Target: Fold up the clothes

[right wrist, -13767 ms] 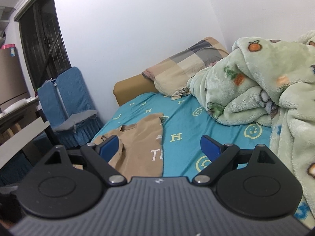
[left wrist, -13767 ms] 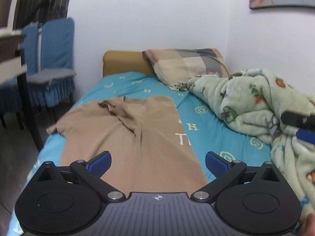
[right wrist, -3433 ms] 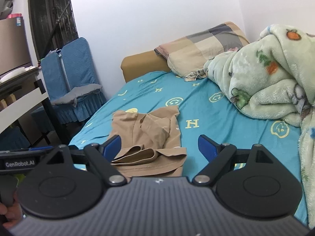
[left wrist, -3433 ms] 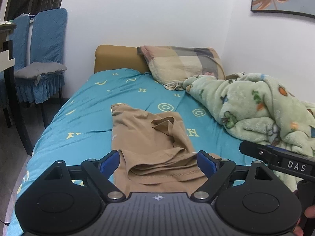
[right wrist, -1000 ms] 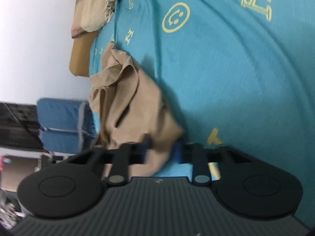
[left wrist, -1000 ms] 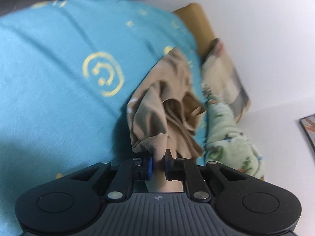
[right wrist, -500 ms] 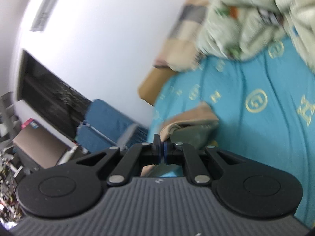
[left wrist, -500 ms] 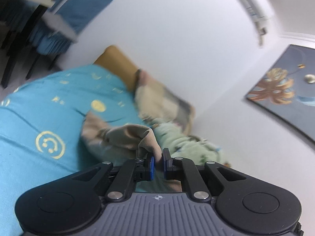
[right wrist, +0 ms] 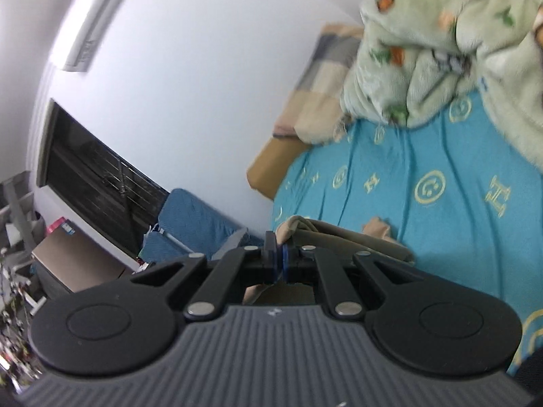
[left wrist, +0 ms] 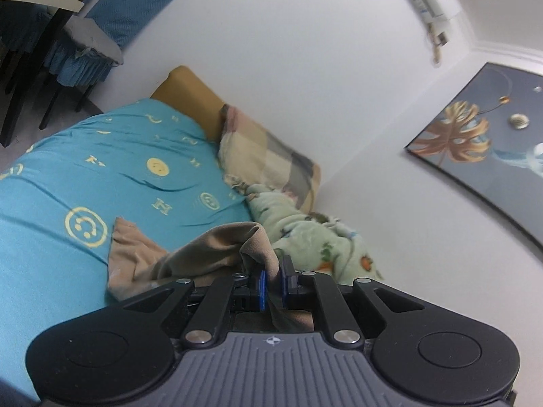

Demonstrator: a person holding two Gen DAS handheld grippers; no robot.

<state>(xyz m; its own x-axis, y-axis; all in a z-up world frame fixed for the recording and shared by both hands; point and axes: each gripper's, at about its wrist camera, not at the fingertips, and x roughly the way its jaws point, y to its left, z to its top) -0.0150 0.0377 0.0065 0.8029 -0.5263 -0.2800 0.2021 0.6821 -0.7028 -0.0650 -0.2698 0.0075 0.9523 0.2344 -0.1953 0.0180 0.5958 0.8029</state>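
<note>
A tan garment lies bunched at the near end of the teal bed sheet. My left gripper is shut on a fold of it and holds that fold raised off the bed. In the right wrist view the same tan garment trails from my right gripper, which is shut on another edge of it. The rest of the garment hangs below both grippers and is mostly hidden by them.
A green patterned blanket is heaped on the right side of the bed, with a checked pillow at the head. Blue-covered chairs stand left of the bed. A picture hangs on the wall.
Both grippers shut on the folded tan garment and lifted its near edge off the bed. In the last half second both views have tilted slightly further upward.
</note>
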